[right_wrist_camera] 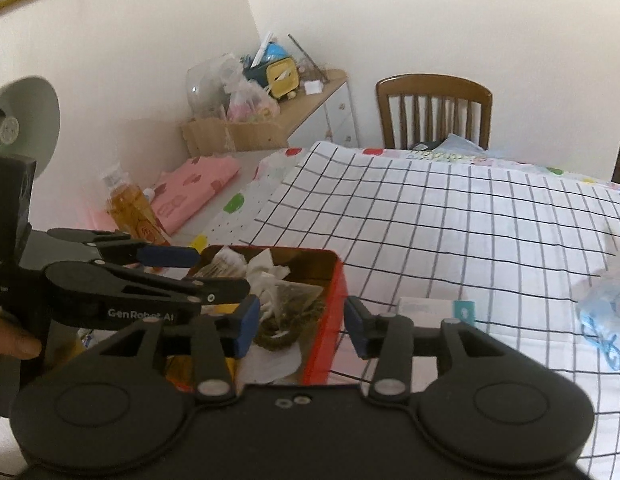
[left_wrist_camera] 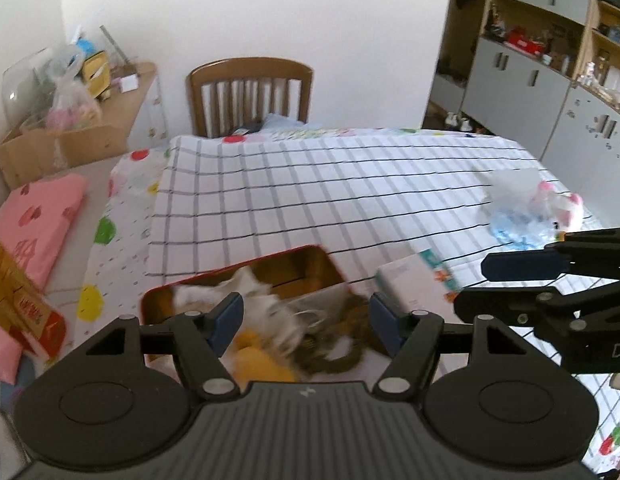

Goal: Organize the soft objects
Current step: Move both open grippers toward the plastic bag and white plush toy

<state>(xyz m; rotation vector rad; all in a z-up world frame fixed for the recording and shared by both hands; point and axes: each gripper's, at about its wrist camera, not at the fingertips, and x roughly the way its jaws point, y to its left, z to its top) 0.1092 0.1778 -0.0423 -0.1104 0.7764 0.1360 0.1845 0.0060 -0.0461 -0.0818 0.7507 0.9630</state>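
Observation:
A red tin box (left_wrist_camera: 245, 270) (right_wrist_camera: 328, 304) sits at the near edge of the checked tablecloth, filled with soft things: white fluffy pieces (left_wrist_camera: 265, 304), a yellow soft piece (left_wrist_camera: 257, 360) and a brown woven cord (left_wrist_camera: 334, 356) (right_wrist_camera: 285, 332). My left gripper (left_wrist_camera: 305, 322) is open just above the box's contents, holding nothing; it also shows in the right wrist view (right_wrist_camera: 197, 272). My right gripper (right_wrist_camera: 297, 330) is open over the box's right wall, empty; it shows at the right in the left wrist view (left_wrist_camera: 486, 284). A white-and-pink plush toy (left_wrist_camera: 558, 206) lies on crumpled plastic at the right.
A small white tissue pack (left_wrist_camera: 414, 284) (right_wrist_camera: 434, 308) lies right of the box. Blue-tinted plastic wrap (right_wrist_camera: 606, 308) is further right. A wooden chair (left_wrist_camera: 249, 96) stands at the table's far side. Pink cloth (left_wrist_camera: 33, 224), a bottle (right_wrist_camera: 129, 208) and a cluttered shelf (left_wrist_camera: 121, 92) are left.

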